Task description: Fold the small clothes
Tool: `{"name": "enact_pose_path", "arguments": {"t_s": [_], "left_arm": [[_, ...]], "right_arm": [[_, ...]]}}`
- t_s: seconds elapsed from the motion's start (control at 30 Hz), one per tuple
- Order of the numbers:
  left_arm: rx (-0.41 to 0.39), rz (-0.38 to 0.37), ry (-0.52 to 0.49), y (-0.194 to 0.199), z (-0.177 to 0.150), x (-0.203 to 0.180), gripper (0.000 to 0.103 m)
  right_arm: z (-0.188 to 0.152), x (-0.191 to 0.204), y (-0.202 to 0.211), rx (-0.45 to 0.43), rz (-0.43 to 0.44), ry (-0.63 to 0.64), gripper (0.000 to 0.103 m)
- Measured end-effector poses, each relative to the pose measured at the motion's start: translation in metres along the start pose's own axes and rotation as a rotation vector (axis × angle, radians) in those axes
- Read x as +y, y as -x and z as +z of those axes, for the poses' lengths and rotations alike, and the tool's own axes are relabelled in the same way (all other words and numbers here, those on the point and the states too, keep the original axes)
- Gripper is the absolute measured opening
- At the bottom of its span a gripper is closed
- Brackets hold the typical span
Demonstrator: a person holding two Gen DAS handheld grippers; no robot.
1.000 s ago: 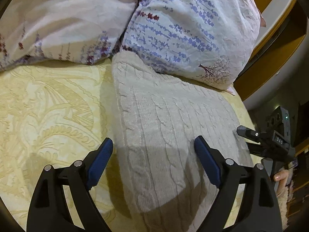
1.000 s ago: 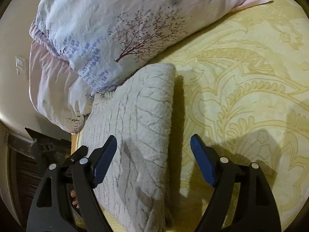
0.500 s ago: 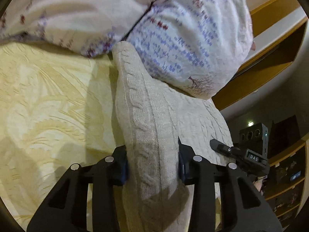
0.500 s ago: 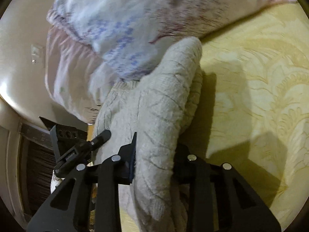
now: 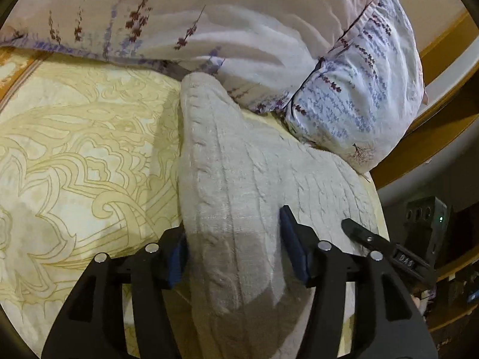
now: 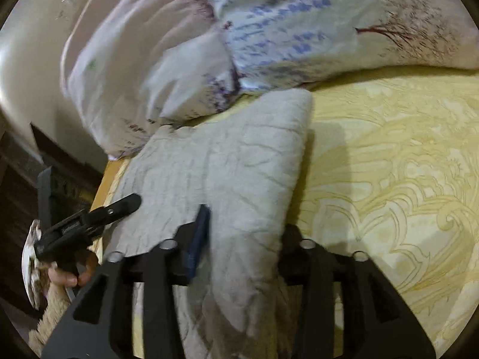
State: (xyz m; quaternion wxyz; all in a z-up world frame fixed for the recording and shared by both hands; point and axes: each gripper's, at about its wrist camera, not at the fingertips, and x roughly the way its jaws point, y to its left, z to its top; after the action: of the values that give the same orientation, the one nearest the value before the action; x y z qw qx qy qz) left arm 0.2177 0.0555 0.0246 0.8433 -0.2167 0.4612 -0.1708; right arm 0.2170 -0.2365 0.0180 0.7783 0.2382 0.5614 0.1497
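Left wrist view: the left claw [image 5: 233,245] pinches a raised fold of the cream knit [image 5: 239,179], which lies on the yellow bedspread [image 5: 74,164] just below the floral pillows [image 5: 344,89]. Right wrist view: the right claw [image 6: 242,239] likewise grips the knit [image 6: 239,164] below the pillows [image 6: 269,30], beside the bedspread [image 6: 389,179].
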Motion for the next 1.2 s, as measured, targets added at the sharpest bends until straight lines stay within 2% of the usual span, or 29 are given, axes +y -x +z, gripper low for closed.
{"name": "enact_pose_path", "arguments": {"t_s": [0.1, 0.17, 0.23, 0.3, 0.37, 0.4, 0.47, 0.57, 0.63, 0.67, 0.7, 0.83, 0.97, 1.07, 1.2], "left_arm": [[-0.064, 0.065, -0.054, 0.016, -0.001, -0.015, 0.058], [-0.158, 0.109, -0.116, 0.038, -0.008, -0.026, 0.058], [-0.227, 0.106, -0.177, 0.056, -0.017, -0.038, 0.059], [-0.255, 0.07, -0.244, 0.064, -0.029, -0.053, 0.063], [-0.215, 0.028, -0.291, 0.059, -0.041, -0.063, 0.066], [-0.188, 0.023, -0.302, 0.05, -0.043, -0.067, 0.066], [-0.14, 0.057, -0.308, 0.03, -0.048, -0.066, 0.066], [-0.162, 0.123, -0.361, 0.02, -0.054, -0.076, 0.067], [-0.177, 0.131, -0.37, 0.029, -0.058, -0.081, 0.071], [-0.194, 0.135, -0.371, 0.038, -0.062, -0.082, 0.075], [-0.211, 0.152, -0.372, 0.047, -0.066, -0.08, 0.083], [-0.236, 0.246, -0.368, 0.074, -0.09, -0.065, 0.095], [-0.206, 0.33, -0.329, 0.079, -0.113, -0.048, 0.098], [-0.182, 0.409, -0.31, 0.078, -0.125, -0.04, 0.102], [-0.148, 0.426, -0.292, 0.074, -0.13, -0.035, 0.102]], "right_arm": [[-0.004, -0.004, 0.038, -0.129, -0.087, 0.029, 0.056], [-0.01, 0.002, 0.063, -0.201, -0.047, 0.068, 0.056], [-0.018, 0.013, 0.074, -0.202, 0.022, 0.14, 0.055], [-0.027, 0.027, 0.068, -0.149, 0.062, 0.208, 0.054], [-0.034, 0.036, 0.052, -0.079, 0.051, 0.245, 0.053], [-0.036, 0.037, 0.039, -0.048, -0.001, 0.25, 0.051], [-0.037, 0.03, 0.025, -0.031, -0.067, 0.234, 0.05], [-0.037, 0.033, 0.034, -0.07, -0.084, 0.222, 0.05], [-0.046, 0.043, 0.052, -0.124, -0.123, 0.269, 0.061], [-0.053, 0.048, 0.058, -0.151, -0.144, 0.291, 0.076], [-0.06, 0.054, 0.066, -0.188, -0.173, 0.318, 0.086], [-0.087, 0.06, 0.075, -0.219, -0.252, 0.319, 0.101], [-0.111, 0.061, 0.07, -0.204, -0.367, 0.308, 0.101], [-0.12, 0.063, 0.061, -0.184, -0.387, 0.298, 0.101], [-0.133, 0.062, 0.052, -0.137, -0.388, 0.259, 0.101]]}}
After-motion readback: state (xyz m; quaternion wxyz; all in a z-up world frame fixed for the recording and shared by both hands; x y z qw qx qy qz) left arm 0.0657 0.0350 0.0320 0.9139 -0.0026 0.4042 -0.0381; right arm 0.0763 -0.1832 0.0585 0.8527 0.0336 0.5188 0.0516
